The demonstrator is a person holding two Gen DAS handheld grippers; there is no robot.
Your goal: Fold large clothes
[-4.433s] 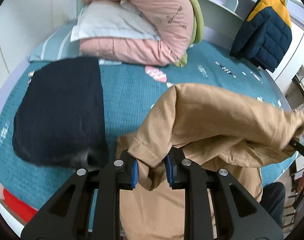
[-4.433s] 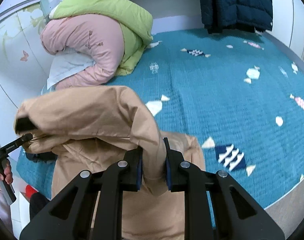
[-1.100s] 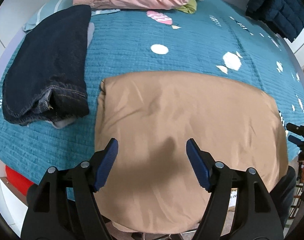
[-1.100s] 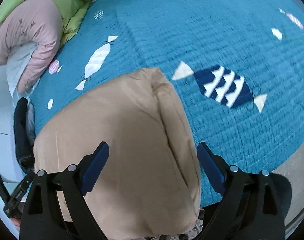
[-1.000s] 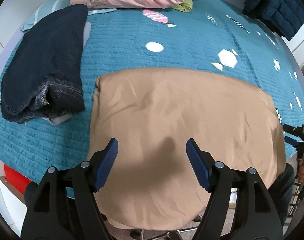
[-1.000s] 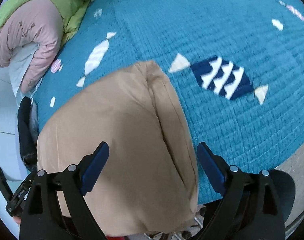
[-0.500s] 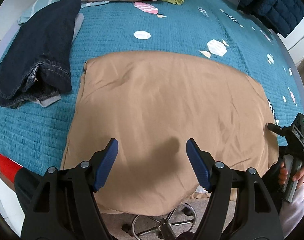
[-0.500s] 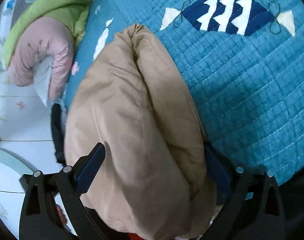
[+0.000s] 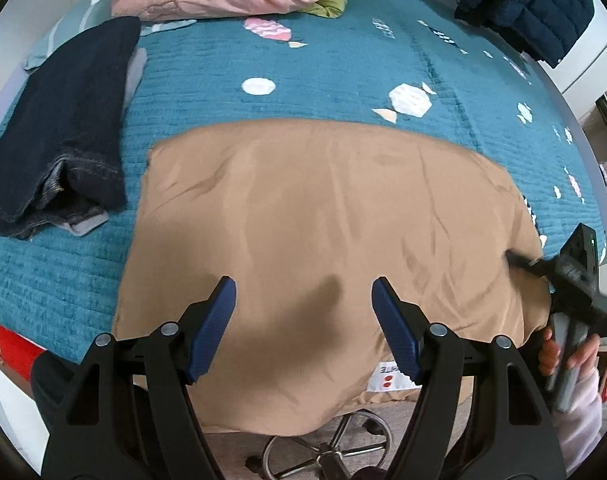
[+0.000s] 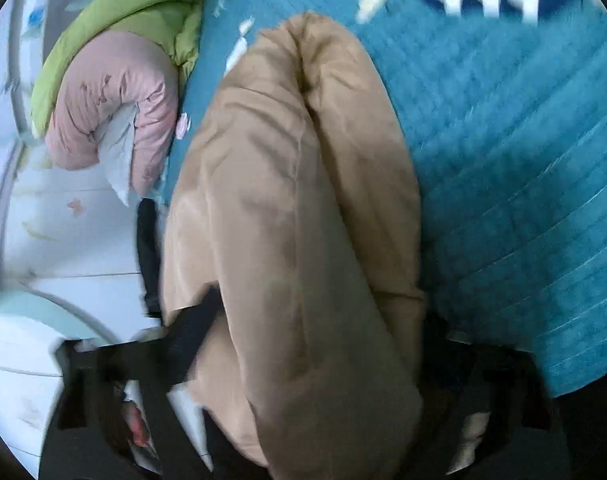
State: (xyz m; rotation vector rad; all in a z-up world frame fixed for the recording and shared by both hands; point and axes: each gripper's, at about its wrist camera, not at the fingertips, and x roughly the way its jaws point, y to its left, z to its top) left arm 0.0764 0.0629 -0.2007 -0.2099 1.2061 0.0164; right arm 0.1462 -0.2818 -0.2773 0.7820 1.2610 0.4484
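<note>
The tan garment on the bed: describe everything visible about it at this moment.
The tan garment is smooth, lightly creased woven-looking fabric, folded into a broad, roughly rectangular pad. It lies flat on the teal bedspread, its near edge hanging over the bed's edge, where a white label shows. Folded dark jeans lie close to its left edge. The left hand-held gripper hovers open above it. The right hand-held gripper straddles its layered right end, fingers either side; whether it pinches is unclear.
</note>
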